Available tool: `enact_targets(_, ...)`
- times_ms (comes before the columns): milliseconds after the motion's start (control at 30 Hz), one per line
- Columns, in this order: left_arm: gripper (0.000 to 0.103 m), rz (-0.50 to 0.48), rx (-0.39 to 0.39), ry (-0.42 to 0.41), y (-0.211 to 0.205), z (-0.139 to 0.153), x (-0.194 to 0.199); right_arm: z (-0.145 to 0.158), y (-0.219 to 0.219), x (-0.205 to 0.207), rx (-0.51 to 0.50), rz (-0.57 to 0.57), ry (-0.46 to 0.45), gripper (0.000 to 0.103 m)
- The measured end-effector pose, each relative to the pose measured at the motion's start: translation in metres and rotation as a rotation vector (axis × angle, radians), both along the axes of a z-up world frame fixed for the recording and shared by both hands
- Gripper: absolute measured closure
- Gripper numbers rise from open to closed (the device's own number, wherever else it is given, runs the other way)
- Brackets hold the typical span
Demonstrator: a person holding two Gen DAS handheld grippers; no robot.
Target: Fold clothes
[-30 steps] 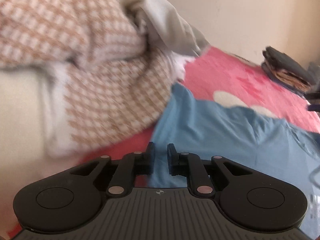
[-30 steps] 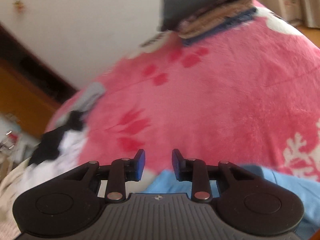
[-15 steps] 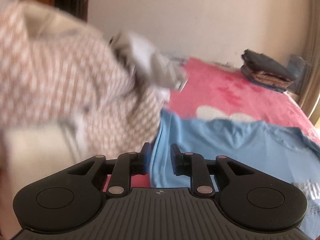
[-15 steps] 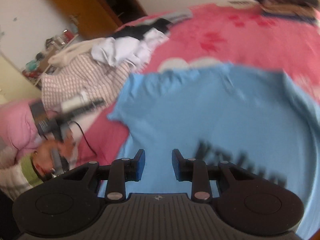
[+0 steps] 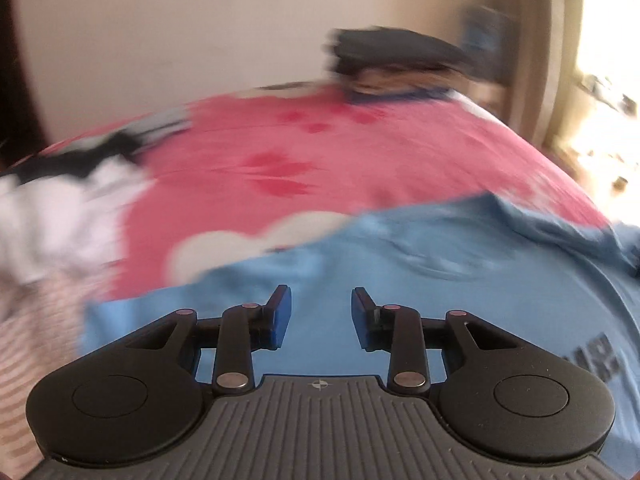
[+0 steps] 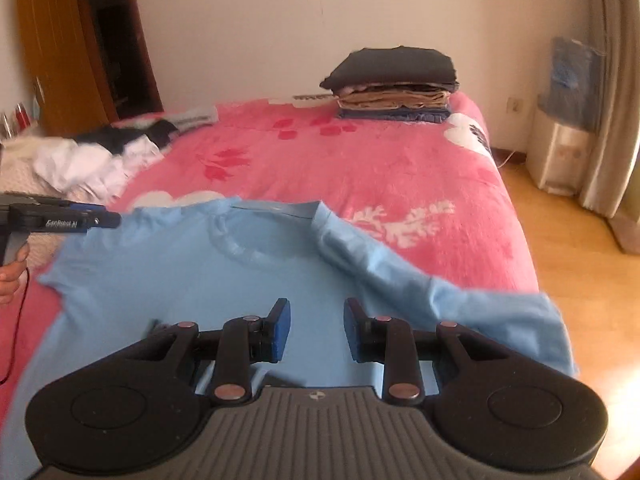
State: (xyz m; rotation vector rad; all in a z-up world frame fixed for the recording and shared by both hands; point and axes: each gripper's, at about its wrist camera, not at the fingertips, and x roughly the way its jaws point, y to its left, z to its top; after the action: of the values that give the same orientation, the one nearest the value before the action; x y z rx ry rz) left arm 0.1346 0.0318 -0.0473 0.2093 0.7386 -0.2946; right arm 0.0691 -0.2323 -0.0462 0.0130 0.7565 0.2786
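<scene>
Nearby, unfolded clothes (image 6: 100, 156) flank the blue shirt (image 6: 192, 280)

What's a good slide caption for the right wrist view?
Right gripper, jaws open, over a light blue T-shirt spread on a pink blanket, folded stack at the far end.

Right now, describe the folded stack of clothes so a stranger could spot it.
Look to the far end of the pink fleece blanket, by the cream wall. The neat stack of folded clothes sits there, black on top, unlike the crumpled white and black heap.
</scene>
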Motion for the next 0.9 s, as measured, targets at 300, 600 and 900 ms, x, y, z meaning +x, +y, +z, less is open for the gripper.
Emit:
enact_targets(300,0.07,-0.011,0.134,-0.005,-0.051,-0.045,-0.019,-0.051,-0.065,0.114,0.185,-0.24,0.053,0.074)
enact_targets(600,0.068,0.011,0.167,-0.008,-0.053,-0.04,-0.008,-0.029,-0.11,0.112,0.413,-0.238,0.021,0.072)
enact_targets(900,0.06,-0.098,0.171,-0.021,-0.08,-0.002,0.01,-0.009,-0.186,0.022,0.479,-0.443,-0.052,0.057)
